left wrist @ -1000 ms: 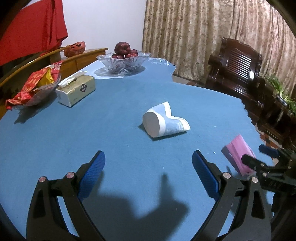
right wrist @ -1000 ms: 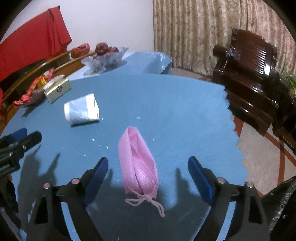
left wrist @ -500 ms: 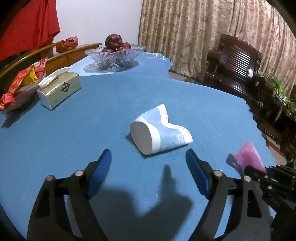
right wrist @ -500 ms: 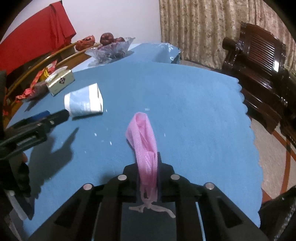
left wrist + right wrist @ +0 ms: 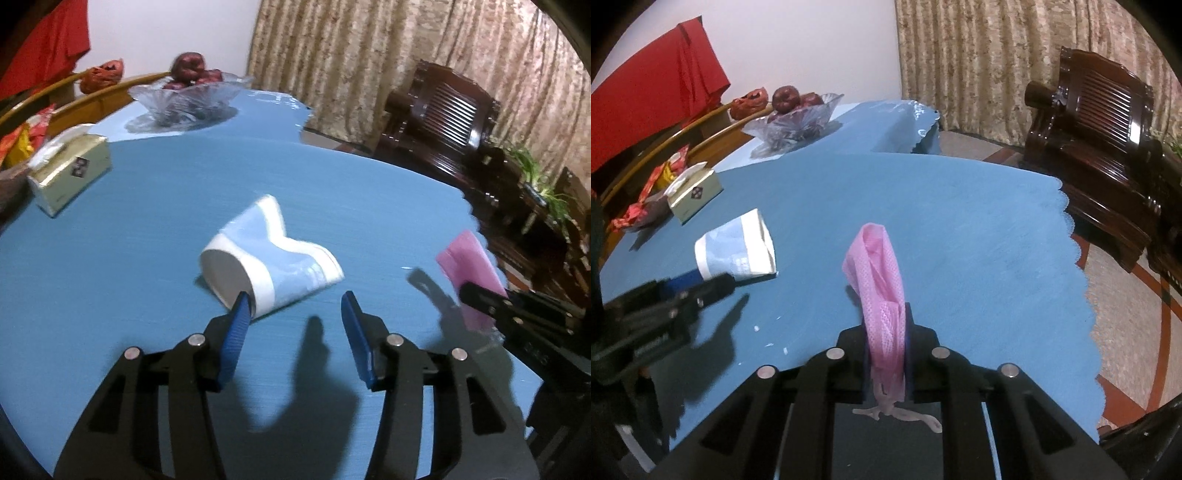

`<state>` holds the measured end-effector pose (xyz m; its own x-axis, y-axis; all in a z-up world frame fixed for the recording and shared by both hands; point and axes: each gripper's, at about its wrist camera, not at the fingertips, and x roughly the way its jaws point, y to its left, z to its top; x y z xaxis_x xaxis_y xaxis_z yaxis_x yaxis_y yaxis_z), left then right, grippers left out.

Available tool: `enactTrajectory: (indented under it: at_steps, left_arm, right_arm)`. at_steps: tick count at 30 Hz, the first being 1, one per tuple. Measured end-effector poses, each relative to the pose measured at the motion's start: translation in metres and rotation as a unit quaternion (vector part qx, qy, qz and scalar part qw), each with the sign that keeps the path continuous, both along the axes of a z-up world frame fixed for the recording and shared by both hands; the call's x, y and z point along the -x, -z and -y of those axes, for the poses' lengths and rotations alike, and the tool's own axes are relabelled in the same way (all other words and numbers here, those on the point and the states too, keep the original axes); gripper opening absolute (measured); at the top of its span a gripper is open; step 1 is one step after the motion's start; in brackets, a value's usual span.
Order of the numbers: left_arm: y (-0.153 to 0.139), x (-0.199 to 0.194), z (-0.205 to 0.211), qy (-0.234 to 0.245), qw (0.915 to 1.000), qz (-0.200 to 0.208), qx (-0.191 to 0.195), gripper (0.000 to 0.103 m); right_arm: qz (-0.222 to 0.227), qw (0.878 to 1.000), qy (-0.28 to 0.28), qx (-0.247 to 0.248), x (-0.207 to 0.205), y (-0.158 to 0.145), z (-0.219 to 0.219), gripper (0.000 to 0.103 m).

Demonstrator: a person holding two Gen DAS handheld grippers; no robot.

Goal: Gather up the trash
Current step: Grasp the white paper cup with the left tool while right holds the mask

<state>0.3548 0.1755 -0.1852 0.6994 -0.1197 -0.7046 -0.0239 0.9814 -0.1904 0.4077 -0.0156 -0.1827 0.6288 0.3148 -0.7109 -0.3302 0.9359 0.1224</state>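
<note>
**Table trash: two items, one in hand**

Item 1, pink mesh bag [image 5: 881,291]. Clamped upright between the closed jaws of the right gripper [image 5: 886,354], at 6 o'clock in the right wrist view. Its folded top rises above the fingers and its knotted drawstring hangs loose below them. In the left wrist view the same bag shows at 3 o'clock, over the table's scalloped edge.

Item 2, crushed paper cup [image 5: 266,266]. Light blue and white, lying on its side on the blue tablecloth [image 5: 147,229] near the middle of the left wrist view, with its open mouth toward the camera. The left gripper [image 5: 295,317] sits just short of it at 6 o'clock, its jaws closing. The left blue pad [image 5: 236,332] is at the cup's rim; whether it touches cannot be told. The right pad stands clear of the cup, and most of the cup lies beyond the fingertips.

Surroundings, left wrist view:
- Tissue box [image 5: 70,173], at 9 o'clock, well apart from the cup.
- Glass bowl [image 5: 188,99] holding dark red fruit, at 11 o'clock on the far side of the table.
- Red and yellow wrappers [image 5: 22,144], at the left edge behind the tissue box.
- Dark wooden chair [image 5: 447,110], at 2 o'clock beyond the table, in front of patterned curtains [image 5: 369,48].
- Red cloth [image 5: 48,37], hanging at 10 o'clock.
</note>
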Motion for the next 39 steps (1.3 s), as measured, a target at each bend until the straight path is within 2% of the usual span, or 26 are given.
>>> enactTrajectory:
  at_steps: [4,7,10,13,15,22,27,28,29,32,36,39]
  left_arm:
    - [0.002,0.002,0.014,0.035,0.9990,-0.003,0.027,0.051]
    - [0.002,0.005,0.019,0.037,0.9992,-0.005,0.009,0.053]
    - [-0.001,0.009,0.013,0.024,0.9997,-0.005,0.000,0.062]
    - [-0.003,0.009,0.002,0.005,0.9997,-0.002,-0.026,0.071]
    - [-0.002,0.005,-0.006,-0.003,0.9992,-0.001,-0.039,0.072]
    - [0.006,-0.027,-0.014,0.016,0.9991,-0.017,-0.036,0.078]
    - [0.010,-0.045,-0.014,0.021,0.9991,-0.027,-0.025,0.077]
    - [0.010,-0.045,-0.012,0.024,0.9991,-0.027,-0.024,0.075]
    - [0.010,-0.046,-0.011,0.027,0.9990,-0.027,-0.023,0.068]
    - [0.011,-0.045,-0.005,0.031,0.9990,-0.030,-0.014,0.055]
    - [0.007,-0.036,-0.001,0.018,0.9996,-0.019,-0.007,0.051]
    - [0.000,-0.024,0.005,0.011,0.9998,-0.008,-0.015,0.051]
  right_arm:
    - [-0.001,1.000,0.010,0.000,-0.003,0.002,0.008,0.014]
    - [-0.003,1.000,0.015,0.000,-0.005,0.003,0.011,0.014]
    - [-0.004,1.000,0.016,-0.001,-0.007,0.004,0.013,0.014]
    - [-0.006,1.000,0.017,-0.002,-0.008,0.006,0.012,0.014]
    - [-0.006,1.000,0.017,-0.003,-0.009,0.007,0.012,0.014]
    - [-0.013,1.000,0.016,-0.001,-0.011,0.011,0.010,0.014]
    - [-0.017,1.000,0.017,-0.001,-0.014,0.012,0.011,0.014]
    - [-0.018,1.000,0.017,-0.002,-0.014,0.012,0.011,0.014]
    - [-0.018,1.000,0.017,-0.002,-0.014,0.011,0.011,0.014]
    - [-0.017,1.000,0.018,-0.007,-0.015,0.009,0.011,0.014]
    - [-0.013,1.000,0.019,-0.013,-0.013,0.004,0.013,0.014]
    - [-0.011,1.000,0.020,-0.017,-0.010,-0.001,0.016,0.014]
